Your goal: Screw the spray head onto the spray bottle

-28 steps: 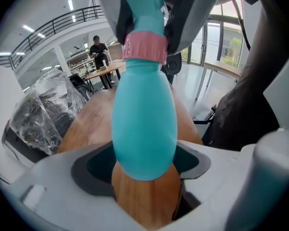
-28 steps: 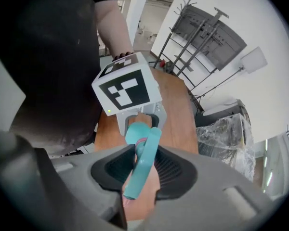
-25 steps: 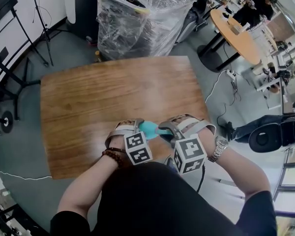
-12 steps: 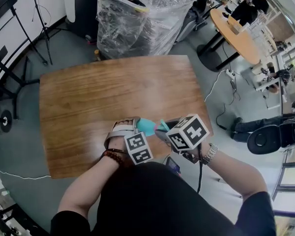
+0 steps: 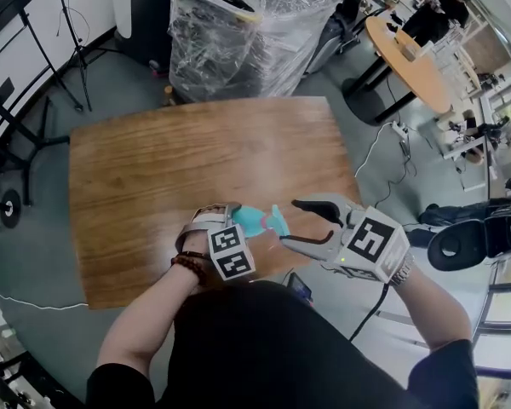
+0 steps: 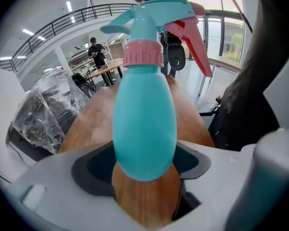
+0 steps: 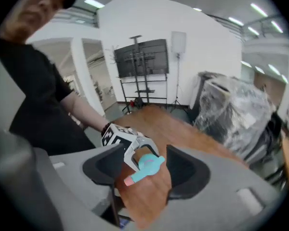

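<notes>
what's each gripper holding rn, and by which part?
Left gripper: spray bottle, by its lower body. Right gripper: nothing; jaws have just been opening, clear of the spray head.

Open-plan lab or workshop hall: a grey floor bears a wooden table (image 5: 196, 160), a plastic-wrapped stack of equipment (image 5: 238, 32), a screen on a floor stand (image 7: 141, 58) and a round table (image 5: 409, 54) with a person (image 5: 439, 11) beside it, under ceiling strip lights (image 7: 258, 8) and a railed gallery (image 6: 77, 17).

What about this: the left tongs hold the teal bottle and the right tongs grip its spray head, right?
No: the right tongs have just opened, empty, off the spray head, as the right gripper view shows. The left tongs do hold the bottle.
</notes>
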Demonstrator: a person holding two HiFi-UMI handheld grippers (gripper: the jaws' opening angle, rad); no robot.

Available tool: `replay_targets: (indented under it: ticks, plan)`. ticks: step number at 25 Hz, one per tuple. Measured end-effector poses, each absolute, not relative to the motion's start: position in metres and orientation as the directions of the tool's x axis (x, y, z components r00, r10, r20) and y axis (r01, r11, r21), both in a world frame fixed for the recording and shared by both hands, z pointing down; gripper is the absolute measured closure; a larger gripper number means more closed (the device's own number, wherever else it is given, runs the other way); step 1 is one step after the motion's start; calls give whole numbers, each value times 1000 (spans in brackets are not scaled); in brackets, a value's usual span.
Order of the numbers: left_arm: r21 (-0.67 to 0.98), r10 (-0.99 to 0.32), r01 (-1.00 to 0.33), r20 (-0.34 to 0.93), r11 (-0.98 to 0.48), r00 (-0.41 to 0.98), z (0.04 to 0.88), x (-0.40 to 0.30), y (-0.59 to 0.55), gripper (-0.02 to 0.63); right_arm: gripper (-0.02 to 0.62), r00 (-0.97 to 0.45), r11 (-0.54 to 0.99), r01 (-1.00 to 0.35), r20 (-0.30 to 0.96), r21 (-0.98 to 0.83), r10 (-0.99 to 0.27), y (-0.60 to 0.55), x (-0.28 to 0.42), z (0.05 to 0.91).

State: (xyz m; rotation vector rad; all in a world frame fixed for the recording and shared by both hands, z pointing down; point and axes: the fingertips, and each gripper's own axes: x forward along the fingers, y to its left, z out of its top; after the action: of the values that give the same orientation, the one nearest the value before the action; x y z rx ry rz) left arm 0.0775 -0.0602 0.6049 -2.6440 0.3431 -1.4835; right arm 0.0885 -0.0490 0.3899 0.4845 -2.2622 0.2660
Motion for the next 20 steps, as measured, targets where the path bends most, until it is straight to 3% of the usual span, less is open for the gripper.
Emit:
replay_targets:
  ticks: [2,4,6,8,12,16,18,20]
  plan:
    - [-178,-210,-110,835,-978,509,607,73,-59,221,334,-519,956,-200,805,213,-288,-40,95,386]
    - [-169,-180,-67,841,-983,511,608,72,-58,221,334,-386,893,83,841,442,-380,-35,109,406]
    - [-162,-149,-19,845,-987,513,607,74,-55,221,336,-305,769,350,841,535,-446,-29,117,432]
    - [-158,-118,33,847,-987,518,604,79,-51,221,336,-305,677,494,838,546,-453,-22,112,451]
    - [-157,-73,119,851,-980,521,597,88,-40,221,339,-361,551,615,823,564,-439,-14,89,465]
    - [-171,-68,148,847,-974,528,593,95,-33,221,454,-365,509,673,840,536,-402,-3,86,481]
    - [-191,-90,141,846,-971,526,592,94,-34,221,469,-330,573,647,862,503,-384,-3,92,487]
    - [-209,-118,116,844,-971,524,594,93,-38,221,472,-284,746,504,899,435,-333,-6,98,493]
